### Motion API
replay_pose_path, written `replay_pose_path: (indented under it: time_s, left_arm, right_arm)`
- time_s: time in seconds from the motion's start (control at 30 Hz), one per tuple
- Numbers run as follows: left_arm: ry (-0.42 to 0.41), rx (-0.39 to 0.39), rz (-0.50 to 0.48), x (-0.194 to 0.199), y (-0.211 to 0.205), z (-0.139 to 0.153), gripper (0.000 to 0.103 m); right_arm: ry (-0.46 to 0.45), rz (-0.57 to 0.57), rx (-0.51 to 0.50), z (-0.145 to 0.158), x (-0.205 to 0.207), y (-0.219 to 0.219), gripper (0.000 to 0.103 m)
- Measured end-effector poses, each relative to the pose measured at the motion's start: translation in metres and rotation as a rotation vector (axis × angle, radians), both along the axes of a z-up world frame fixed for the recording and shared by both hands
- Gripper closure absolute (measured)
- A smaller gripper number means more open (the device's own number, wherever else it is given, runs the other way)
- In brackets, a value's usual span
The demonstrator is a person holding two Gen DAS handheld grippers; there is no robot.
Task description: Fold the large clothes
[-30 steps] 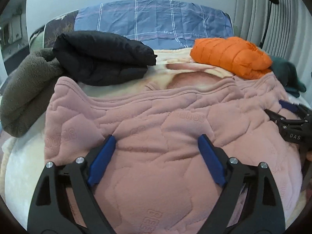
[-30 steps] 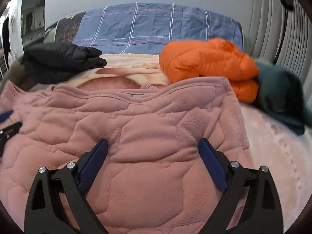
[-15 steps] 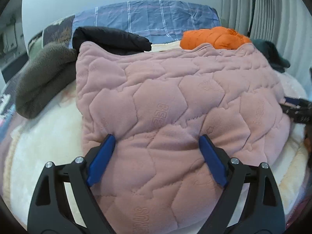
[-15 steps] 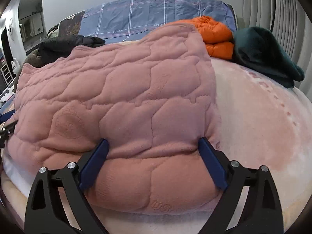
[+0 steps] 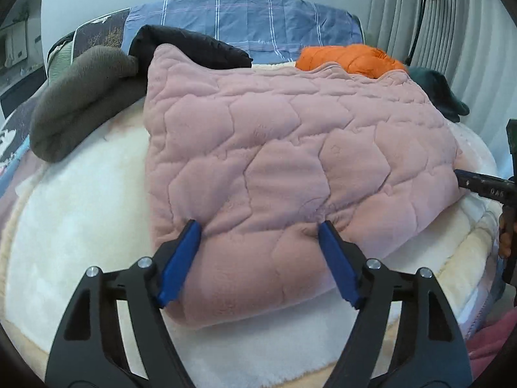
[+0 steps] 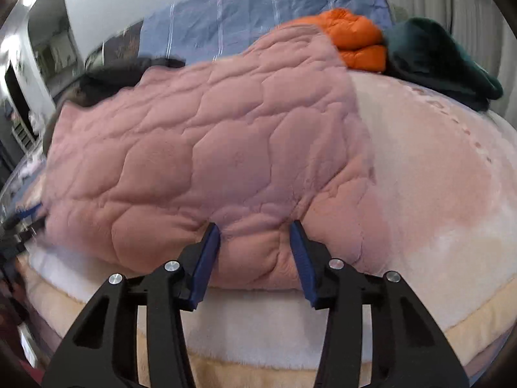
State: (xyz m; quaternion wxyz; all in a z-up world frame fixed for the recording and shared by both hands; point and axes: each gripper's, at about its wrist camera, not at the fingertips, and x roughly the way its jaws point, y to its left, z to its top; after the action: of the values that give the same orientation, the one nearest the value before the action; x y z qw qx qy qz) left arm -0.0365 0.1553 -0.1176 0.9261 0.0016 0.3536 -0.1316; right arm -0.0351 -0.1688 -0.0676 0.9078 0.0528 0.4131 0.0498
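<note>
The pink quilted garment [image 5: 290, 161] lies folded over on the fluffy white blanket [image 5: 80, 210] that covers the bed, its near edge hanging close to the blanket's front border; its top layer is puffed with hexagon stitching and faces up.

The left gripper [image 5: 260, 242] has its blue pads [image 5: 181, 258] spread wide, each pressing into the near left corner of the garment; a broad bulge of pink cloth sits between them, but I cannot tell whether they are actually gripping it or only resting against it. The right gripper [image 6: 255, 242] is narrower; its pads [image 6: 206, 258] pinch a bunched fold at the garment's near right edge, the fabric wrinkled and squeezed between them (the picture from that side is a little blurred). From the left camera, the right gripper's dark finger [image 5: 484, 187] pokes in at the far right edge of the cloth.

Behind the pink piece, along the head of the bed: a grey-brown fleece [image 5: 80, 103] rolled at the left; a black puffer jacket [image 5: 194, 48] just behind the garment's far left corner; an orange puffer jacket [image 5: 349, 58] folded further right; a dark green garment [image 6: 436, 61] touching the orange one's right side; a blue checked pillow [image 5: 252, 22] stands against the wall behind them all; pale curtains [image 5: 468, 32] hang at the right.
</note>
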Motion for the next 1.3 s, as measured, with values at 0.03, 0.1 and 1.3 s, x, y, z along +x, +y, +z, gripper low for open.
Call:
replay_pose_path:
  time_s: [0.03, 0.1, 1.3]
  left_arm:
    - [-0.007, 0.004, 0.004, -0.002, -0.002, 0.004, 0.026]
    - [-0.021, -0.008, -0.002, -0.007, 0.0, 0.013, 0.027]
    - [-0.016, -0.228, 0.136, 0.011, 0.015, 0.015, 0.088]
  right_arm:
    - [-0.008, 0.0, -0.006, 0.006, -0.001, 0.002, 0.056]
    - [-0.016, 0.0, 0.017, 0.016, -0.002, 0.004, 0.056]
    - [0.068, 0.256, 0.093, 0.009, 0.039, 0.103, 0.078]
